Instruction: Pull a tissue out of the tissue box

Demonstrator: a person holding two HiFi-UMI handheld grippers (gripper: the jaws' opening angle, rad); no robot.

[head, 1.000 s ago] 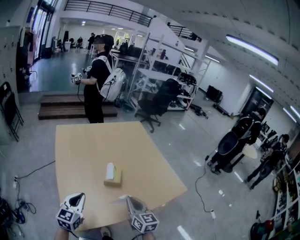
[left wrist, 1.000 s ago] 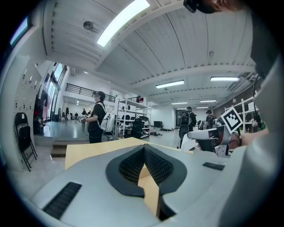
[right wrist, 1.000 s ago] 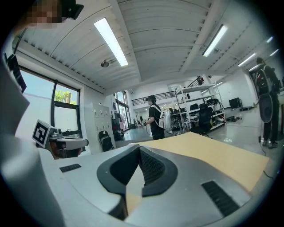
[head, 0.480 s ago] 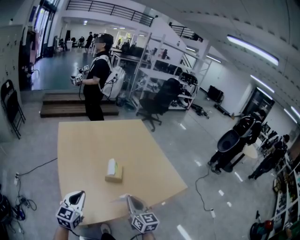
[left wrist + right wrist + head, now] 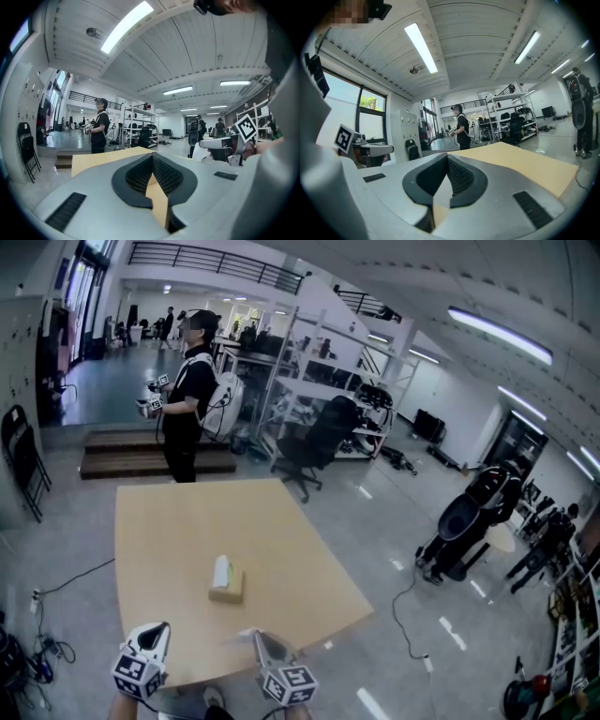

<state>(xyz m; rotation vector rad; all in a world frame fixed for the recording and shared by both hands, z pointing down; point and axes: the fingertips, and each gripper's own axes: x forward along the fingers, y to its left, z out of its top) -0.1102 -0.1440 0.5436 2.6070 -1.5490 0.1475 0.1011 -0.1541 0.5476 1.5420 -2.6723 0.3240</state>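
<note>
A small tan tissue box (image 5: 228, 589) stands near the middle of the light wooden table (image 5: 281, 549), with a white tissue (image 5: 221, 571) sticking up from its top. Both grippers hover over the table's near edge, well short of the box. My left gripper (image 5: 161, 629) is at the lower left and my right gripper (image 5: 253, 636) sits beside it. In the left gripper view the left gripper (image 5: 153, 157) has its jaws together with nothing between them. The right gripper view shows the right gripper (image 5: 447, 157) likewise shut and empty. The box is hidden in both gripper views.
A person with a white backpack (image 5: 192, 390) stands past the table's far end, holding grippers. A black office chair (image 5: 319, 442) and shelving stand behind. A folding chair (image 5: 19, 460) is at the left, cables (image 5: 408, 615) lie on the floor, and other people (image 5: 469, 521) are at the right.
The person in the background has stepped a little to the left. Both grippers keep their spots at the table's near edge, and the tissue box has not moved.
</note>
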